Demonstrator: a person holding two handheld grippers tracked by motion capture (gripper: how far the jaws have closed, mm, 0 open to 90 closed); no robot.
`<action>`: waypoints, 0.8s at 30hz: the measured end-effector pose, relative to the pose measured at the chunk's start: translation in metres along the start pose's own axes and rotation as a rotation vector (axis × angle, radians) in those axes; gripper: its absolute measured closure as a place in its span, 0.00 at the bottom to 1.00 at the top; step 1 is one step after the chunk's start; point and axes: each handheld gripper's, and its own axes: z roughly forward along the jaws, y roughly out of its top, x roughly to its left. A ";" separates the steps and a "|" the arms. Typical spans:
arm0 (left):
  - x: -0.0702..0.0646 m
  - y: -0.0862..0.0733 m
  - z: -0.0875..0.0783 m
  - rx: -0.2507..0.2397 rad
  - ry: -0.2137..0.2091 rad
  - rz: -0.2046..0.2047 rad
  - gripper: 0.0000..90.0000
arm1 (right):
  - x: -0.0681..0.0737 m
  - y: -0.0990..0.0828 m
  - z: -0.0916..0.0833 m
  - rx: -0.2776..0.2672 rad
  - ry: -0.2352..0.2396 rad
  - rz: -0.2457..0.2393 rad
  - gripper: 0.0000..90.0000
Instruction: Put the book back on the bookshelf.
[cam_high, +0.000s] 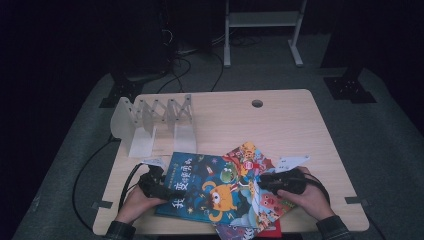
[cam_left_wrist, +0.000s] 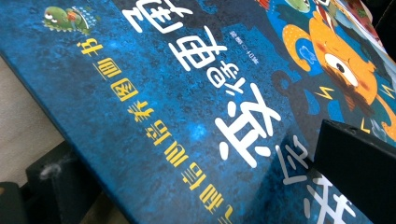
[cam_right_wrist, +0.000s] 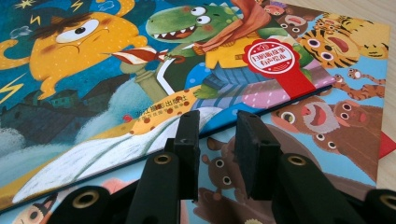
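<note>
The blue picture book (cam_high: 200, 187) lies on top of a loose pile of picture books at the near edge of the surface (cam_high: 280, 120), partly covering the animal-covered book (cam_right_wrist: 327, 126) beneath. The left gripper (cam_high: 156, 186) has its fingers (cam_left_wrist: 359, 172) around the blue book's left edge, one above the cover and one below, apparently clamped. The right gripper (cam_right_wrist: 217, 140) rests at the pile's right, fingers slightly apart, gripping nothing. The step looks like lifting this book; next comes raising it toward the folding book rack (cam_high: 155, 125).

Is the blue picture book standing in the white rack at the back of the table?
No, the blue picture book lies flat on the table near the person, apart from the white rack behind it.
</note>
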 end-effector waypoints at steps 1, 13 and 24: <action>0.000 0.000 0.001 -0.001 -0.003 -0.002 0.00 | 0.001 0.000 0.000 0.003 -0.003 0.001 0.78; -0.001 0.004 0.001 0.019 0.002 -0.008 0.00 | 0.003 0.002 0.000 0.016 -0.015 -0.019 0.79; -0.009 0.010 -0.009 -0.017 0.001 0.013 0.00 | 0.005 0.003 0.000 0.026 -0.024 -0.023 0.82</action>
